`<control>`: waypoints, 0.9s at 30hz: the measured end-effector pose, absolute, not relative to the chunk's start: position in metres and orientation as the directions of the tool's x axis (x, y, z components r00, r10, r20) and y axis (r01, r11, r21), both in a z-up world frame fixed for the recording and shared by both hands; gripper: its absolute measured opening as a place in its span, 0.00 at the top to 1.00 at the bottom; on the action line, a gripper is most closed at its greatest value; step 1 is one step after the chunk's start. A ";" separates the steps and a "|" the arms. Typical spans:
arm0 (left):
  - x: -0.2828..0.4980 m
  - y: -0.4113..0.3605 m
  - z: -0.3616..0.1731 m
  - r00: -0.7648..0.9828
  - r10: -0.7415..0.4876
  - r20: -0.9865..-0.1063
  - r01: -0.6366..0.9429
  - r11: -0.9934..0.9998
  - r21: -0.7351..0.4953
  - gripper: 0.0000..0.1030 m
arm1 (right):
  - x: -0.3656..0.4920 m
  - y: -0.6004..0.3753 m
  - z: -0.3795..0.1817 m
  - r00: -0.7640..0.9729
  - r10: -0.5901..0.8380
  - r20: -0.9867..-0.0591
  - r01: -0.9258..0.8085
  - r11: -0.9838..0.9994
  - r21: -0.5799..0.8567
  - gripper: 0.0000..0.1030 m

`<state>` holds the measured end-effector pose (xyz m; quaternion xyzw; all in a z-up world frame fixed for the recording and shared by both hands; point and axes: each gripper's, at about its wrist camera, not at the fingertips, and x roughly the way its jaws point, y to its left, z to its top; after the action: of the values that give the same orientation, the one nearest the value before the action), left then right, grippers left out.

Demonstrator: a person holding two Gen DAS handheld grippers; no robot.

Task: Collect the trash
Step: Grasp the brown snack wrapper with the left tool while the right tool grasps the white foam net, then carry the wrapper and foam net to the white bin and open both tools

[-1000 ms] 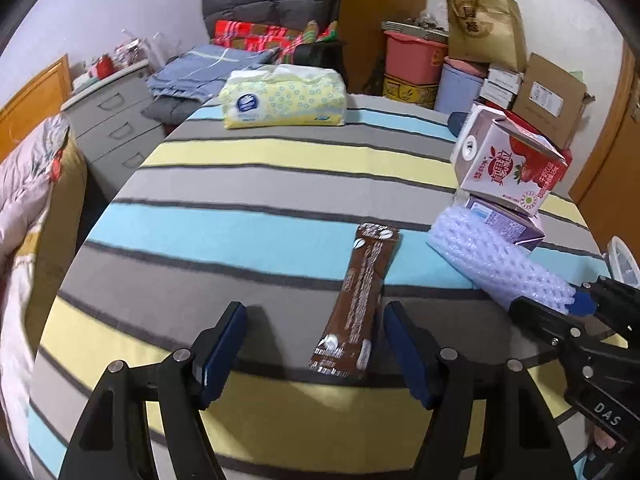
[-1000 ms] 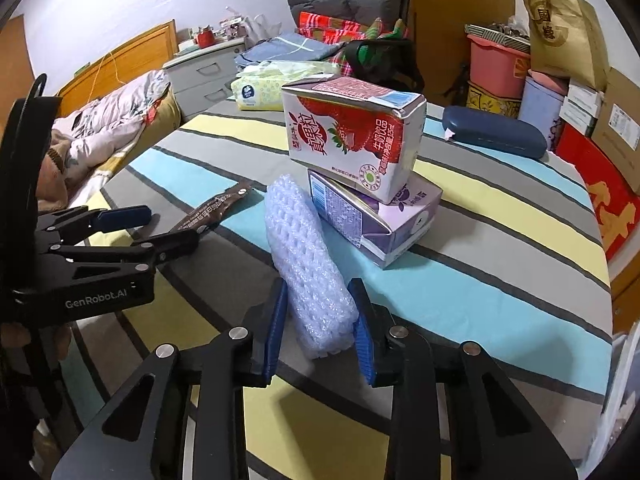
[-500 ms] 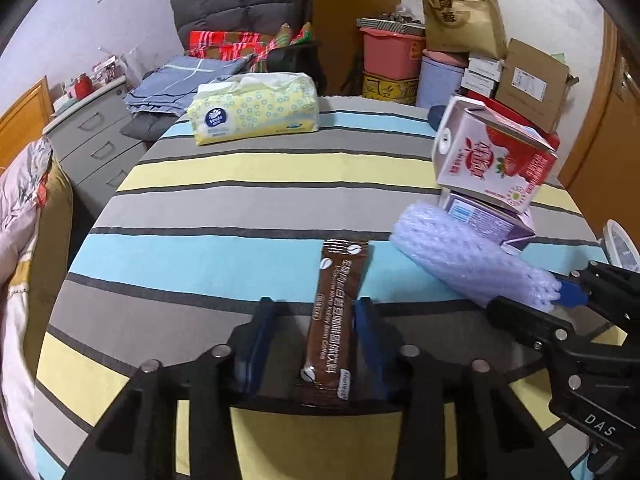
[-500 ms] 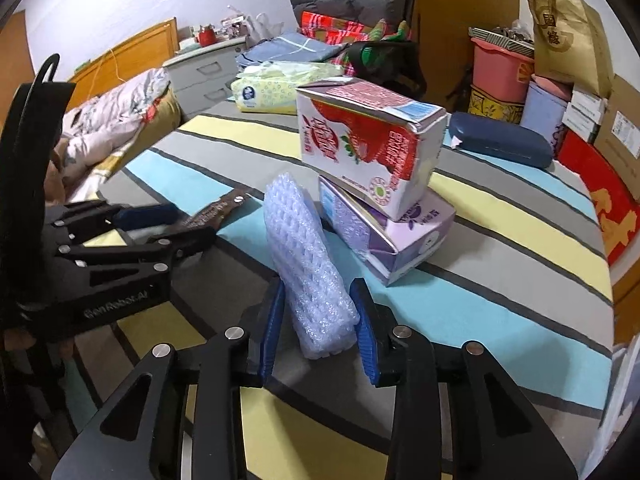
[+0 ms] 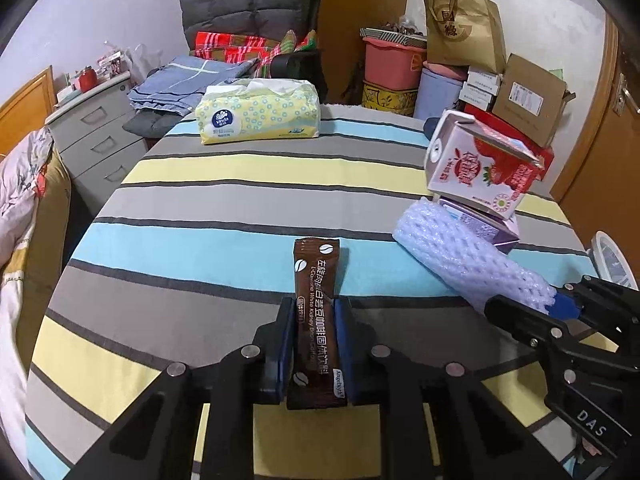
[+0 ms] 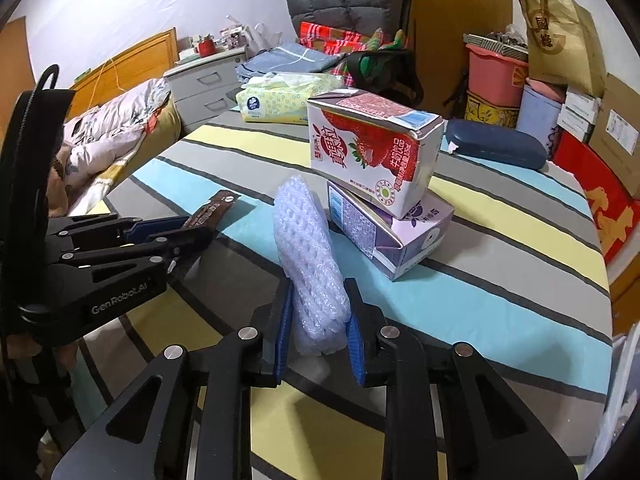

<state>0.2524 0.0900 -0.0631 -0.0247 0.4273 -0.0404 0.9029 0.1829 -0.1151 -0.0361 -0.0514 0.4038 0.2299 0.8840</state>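
Note:
My left gripper [image 5: 314, 344] is shut on a brown coffee sachet [image 5: 316, 312], held just above the striped tablecloth [image 5: 224, 208]. The sachet also shows in the right wrist view [image 6: 210, 212]. My right gripper [image 6: 316, 328] is shut on a white foam net sleeve [image 6: 308, 256], lifted at its near end; the sleeve also shows in the left wrist view [image 5: 464, 264]. A red strawberry milk carton [image 6: 372, 152] lies tilted on a purple carton [image 6: 392, 236] just beyond the sleeve.
A yellow tissue pack [image 5: 258, 112] sits at the table's far side. A dark blue case [image 6: 494, 144] lies at the far right. A grey drawer unit [image 5: 96, 136], a bed [image 6: 104, 140], boxes and tubs [image 5: 496, 88] ring the table.
My left gripper closed on the coffee sachet and lifted it, the sachet turning straight between the fingers. My right gripper kept hold of the foam sleeve and raised it slightly.

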 end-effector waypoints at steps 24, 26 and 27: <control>0.192 0.032 -0.010 0.698 -0.196 -0.689 0.181 0.979 -0.095 0.80 | 0.140 -0.167 -0.005 0.679 0.326 -0.658 -0.321 0.938 0.133 0.77; 0.187 0.021 -0.004 0.701 -0.212 -0.681 0.202 0.975 -0.096 0.80 | 0.136 -0.175 -0.002 0.691 0.316 -0.651 -0.304 0.943 0.134 0.77; 0.185 0.017 -0.002 0.703 -0.218 -0.677 0.209 0.973 -0.095 0.80 | 0.134 -0.179 0.000 0.698 0.310 -0.645 -0.295 0.946 0.135 0.77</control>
<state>0.1848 0.0167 -0.0017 -0.0056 0.3673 -0.1157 0.9228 0.1338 -0.1790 0.0001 0.0104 0.3519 0.1641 0.9215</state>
